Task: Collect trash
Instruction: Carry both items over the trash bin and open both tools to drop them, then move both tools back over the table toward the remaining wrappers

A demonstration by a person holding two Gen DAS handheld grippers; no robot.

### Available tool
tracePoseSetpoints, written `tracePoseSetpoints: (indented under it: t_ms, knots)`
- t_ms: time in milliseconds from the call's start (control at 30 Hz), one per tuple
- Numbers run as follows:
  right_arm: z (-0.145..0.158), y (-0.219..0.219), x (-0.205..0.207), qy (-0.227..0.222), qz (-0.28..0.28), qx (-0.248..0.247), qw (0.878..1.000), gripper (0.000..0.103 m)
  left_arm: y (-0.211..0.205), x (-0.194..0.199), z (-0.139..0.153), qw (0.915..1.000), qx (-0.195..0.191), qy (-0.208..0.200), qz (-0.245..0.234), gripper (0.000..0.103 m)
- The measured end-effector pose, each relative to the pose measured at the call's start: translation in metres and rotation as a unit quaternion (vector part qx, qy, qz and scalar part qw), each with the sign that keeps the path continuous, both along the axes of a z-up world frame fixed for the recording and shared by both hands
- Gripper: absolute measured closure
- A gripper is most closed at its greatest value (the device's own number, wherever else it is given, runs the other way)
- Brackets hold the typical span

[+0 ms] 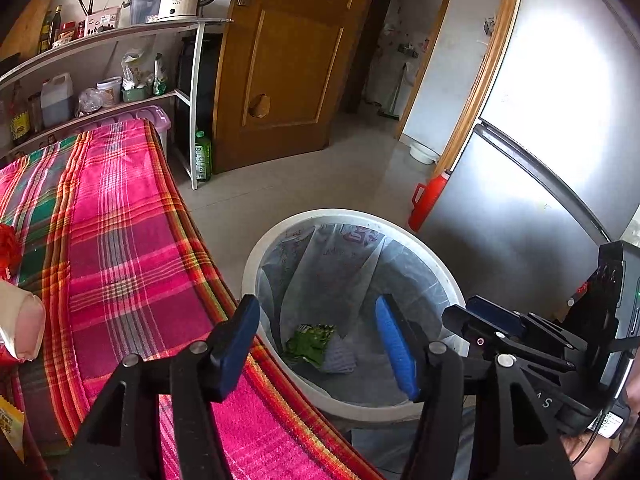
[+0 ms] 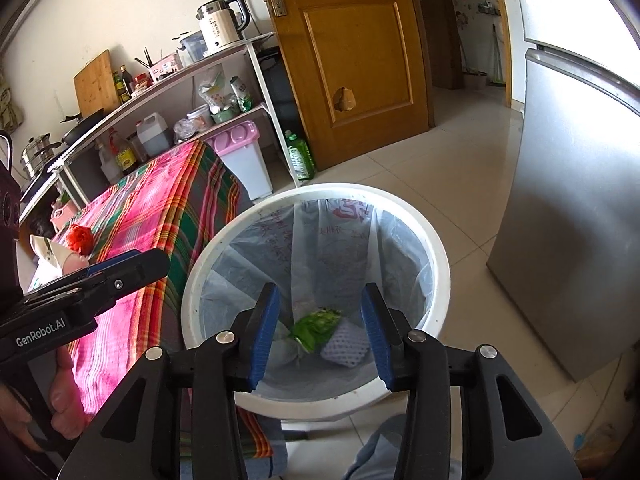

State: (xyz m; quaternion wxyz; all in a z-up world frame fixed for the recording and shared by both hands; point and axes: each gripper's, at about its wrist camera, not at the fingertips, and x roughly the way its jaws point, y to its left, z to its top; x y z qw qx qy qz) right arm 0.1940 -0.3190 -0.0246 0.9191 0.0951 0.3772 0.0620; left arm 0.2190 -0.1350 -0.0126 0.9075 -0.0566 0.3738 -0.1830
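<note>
Both grippers poised above the white bin (image 2: 436, 264) beside the table: left gripper (image 1: 318, 344) spread wide with nothing between its blue pads (image 1: 394, 344), right gripper (image 2: 320, 334) likewise parted and empty, pointing down into the same opening. No earlier view to compare.

Largest first: silver fridge (image 1: 540, 128) standing tall just behind the bin. Brown wooden door (image 2: 360, 52) with a broken hole in its lower panel. Table under a pink, green and orange plaid cloth (image 1: 120, 240), its edge touching the bin's rim. Metal shelf unit (image 2: 224, 92) against the wall, carrying a kettle (image 2: 224, 20), bottles and bags.

Bin lined with a translucent plastic bag (image 2: 332, 248). Trash at the bottom: green crumpled wrapper (image 2: 314, 328) lying against a white foam fruit net (image 2: 346, 346), a white wad just left of the wrapper.

Still on the cloth, well apart from the bin: red crumpled piece (image 2: 79, 237) and, near it, a white and pink wrapper (image 1: 22, 326).
</note>
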Motion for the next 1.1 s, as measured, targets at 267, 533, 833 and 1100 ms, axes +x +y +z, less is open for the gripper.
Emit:
tracePoseSetpoints:
  t_ms: [267,533,833,1100]
  knots:
    - [0.02,0.009,-0.017,-0.028,0.013,-0.006,1.0,0.059,0.016,-0.023,0.017,0.9995,-0.01,-0.03,0.005,0.041]
    - [0.044,0.031,-0.037,-0.052,0.03,-0.016,0.998,0.059,0.04,-0.055,0.038,0.9976,-0.008,-0.063,0.027,0.041]
    - [0.063,0.065,-0.057,-0.074,0.066,-0.023,0.995,0.059,0.073,-0.091,0.053,0.9941,-0.001,-0.09,0.06,0.041]
    - [0.07,0.094,-0.069,-0.086,0.103,-0.026,0.991,0.059,0.103,-0.117,0.056,0.9895,0.016,-0.104,0.099,0.041]
